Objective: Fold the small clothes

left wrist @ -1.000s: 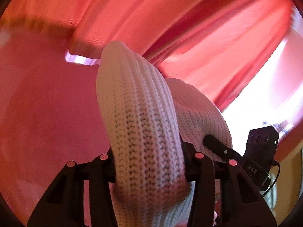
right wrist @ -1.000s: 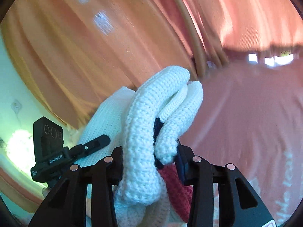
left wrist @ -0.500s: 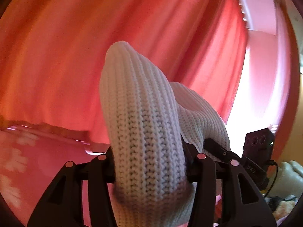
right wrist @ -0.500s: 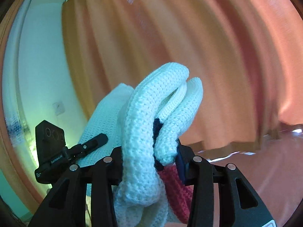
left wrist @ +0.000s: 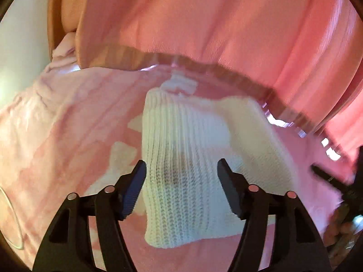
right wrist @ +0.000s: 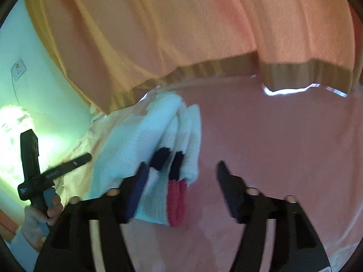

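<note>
A folded white knit garment (left wrist: 181, 140) lies on the pink bed cover (left wrist: 56, 124) in the left wrist view. My left gripper (left wrist: 180, 165) is opening; the knit sits between the fingers, which no longer squeeze it. The right wrist view shows the same garment (right wrist: 145, 136) with navy stripes (right wrist: 161, 158) and a red cuff (right wrist: 177, 199). My right gripper (right wrist: 180, 166) is opening too. The garment rests against its left finger (right wrist: 138, 181), with a wide gap to the other finger.
Pink-orange curtains (left wrist: 226, 22) hang right behind the bed, their hem at the cover's far edge. Pink bed cover (right wrist: 283, 147) stretches to the right of the garment. A hand (right wrist: 43, 215) holds the left gripper's body (right wrist: 34, 170) at left. A wall socket (right wrist: 18, 70) sits far left.
Both grippers have swung down from facing the curtains to the bed. Their jaws have spread, and the knit garment, pinched before, now lies loose on the cover.
</note>
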